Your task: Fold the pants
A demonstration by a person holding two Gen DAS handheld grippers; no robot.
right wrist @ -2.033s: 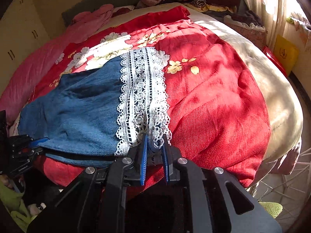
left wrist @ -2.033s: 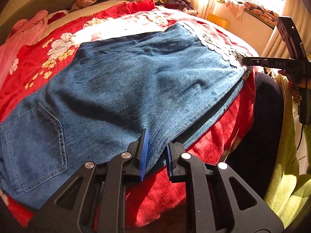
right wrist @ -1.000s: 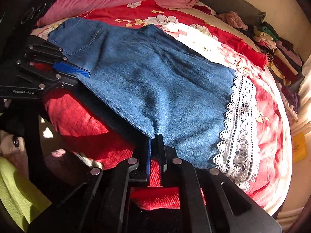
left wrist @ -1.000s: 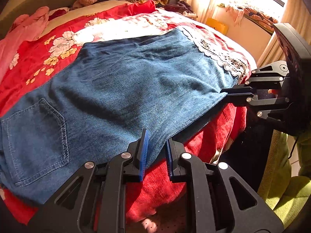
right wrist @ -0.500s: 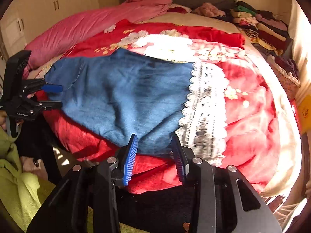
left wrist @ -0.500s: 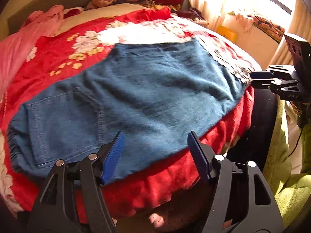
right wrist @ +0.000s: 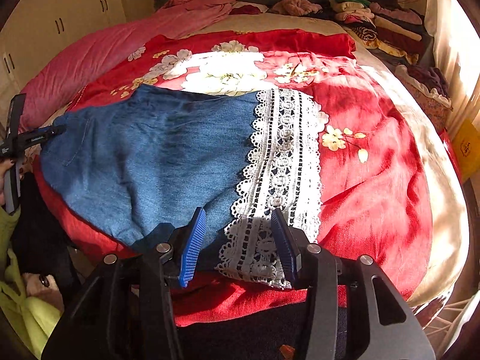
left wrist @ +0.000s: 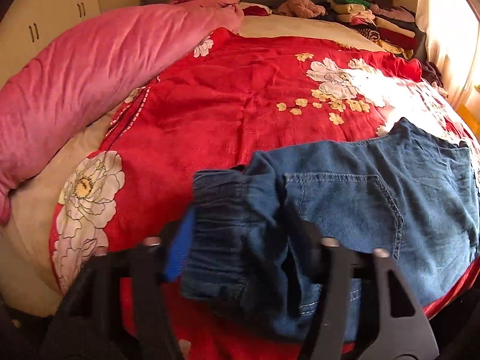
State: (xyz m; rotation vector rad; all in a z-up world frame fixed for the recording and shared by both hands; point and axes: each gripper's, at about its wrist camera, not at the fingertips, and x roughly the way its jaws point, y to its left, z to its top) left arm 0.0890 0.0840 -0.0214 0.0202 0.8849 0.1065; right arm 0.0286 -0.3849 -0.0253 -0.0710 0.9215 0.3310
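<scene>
Setting: a bed [right wrist: 432, 180] under a red floral bedspread [right wrist: 375, 165], sunlit from 3 o'clock; the denim pants [right wrist: 156, 156] lie flat along its near edge, waistband at 9 o'clock and lace hem [right wrist: 282, 156] toward 3 o'clock in the right wrist view.
Right tongs [right wrist: 240, 244]: spread, at 6 o'clock, straddling the near corner of the lace hem without gripping it; one blue pad [right wrist: 192, 252] rests at the denim edge.
Left tongs [left wrist: 246, 255]: blurred in the left wrist view, with the gathered waistband [left wrist: 222, 231] bunched between the jaws; whether they pinch it I cannot tell. In the right wrist view they appear at 9 o'clock, at the waistband end.
Back pocket [left wrist: 345, 210]: faces up, at 3 o'clock of the waistband in the left view.
Background, 10 to 1 o'clock: pink quilt [left wrist: 90, 69], then a clothes stack [right wrist: 381, 21] by the headboard.
Risk 1: the openwork lace may snag on a ribbed pad, probably dragging the hem askew.
Risk 2: a shallow bite on the thick elastic waistband could slip, dropping that end off the bed edge.
Risk 3: uneven lifts at the two ends would likely skew the fold.
Count: pants, one; tongs, two; pockets visible, one; lace bands, one; quilts, one; clothes stacks, one.
</scene>
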